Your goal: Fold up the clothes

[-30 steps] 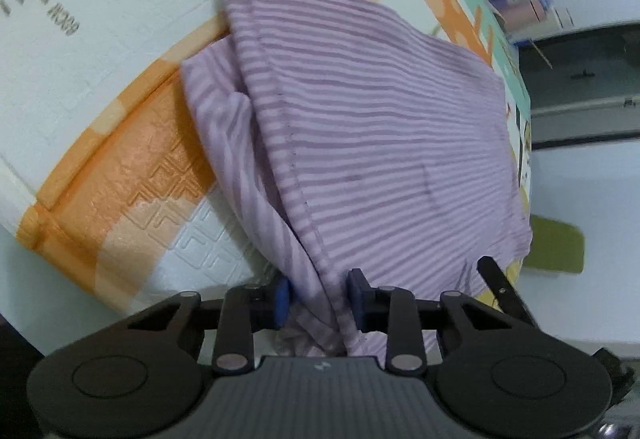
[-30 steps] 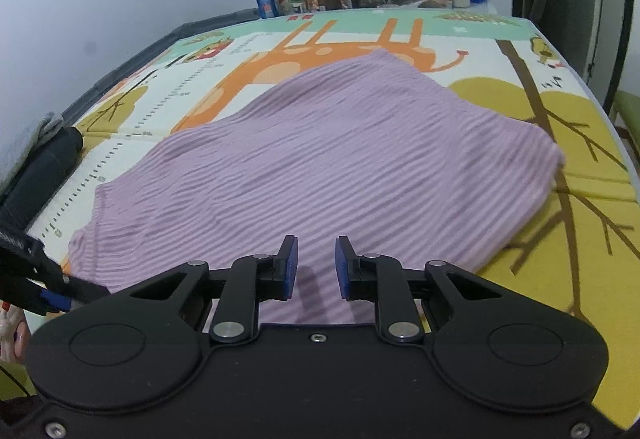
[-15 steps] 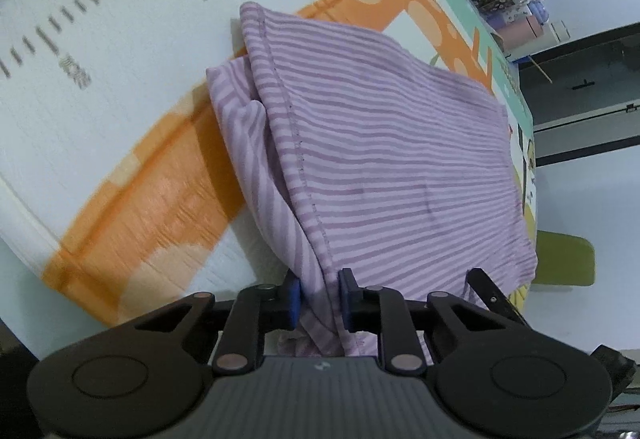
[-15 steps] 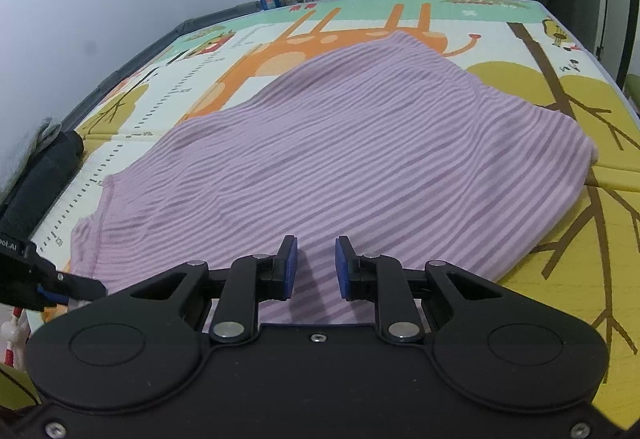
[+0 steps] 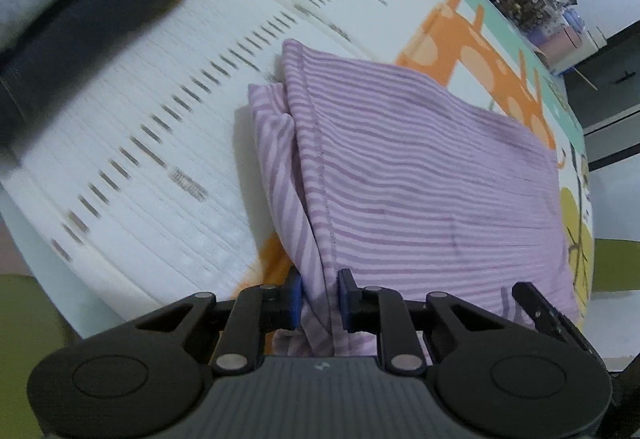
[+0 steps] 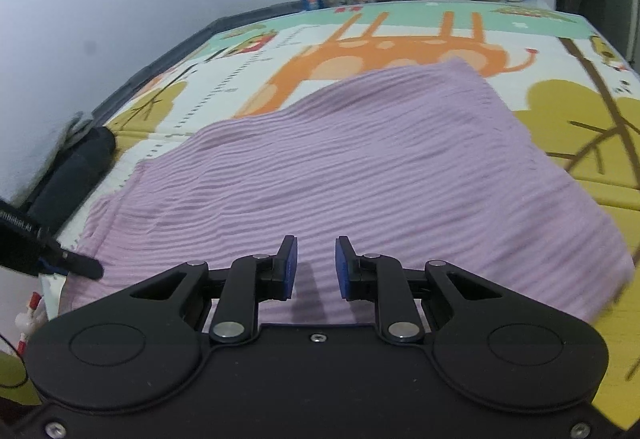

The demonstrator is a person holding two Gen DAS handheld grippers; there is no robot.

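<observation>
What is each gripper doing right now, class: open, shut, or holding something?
Left gripper: just closed, shut on the bunched edge of the purple striped garment.
Right gripper: jaws slightly apart over the garment; grip cannot be told.

I see a lilac garment (image 5: 420,175) with thin purple stripes, on a white mat (image 5: 168,143) printed with an orange giraffe (image 6: 360,55) and olive-yellow trees (image 6: 576,103)

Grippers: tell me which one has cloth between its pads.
The left gripper: its jaws have just been closing and pinch the purple garment at its hem. The right gripper shows a bare gap.
</observation>
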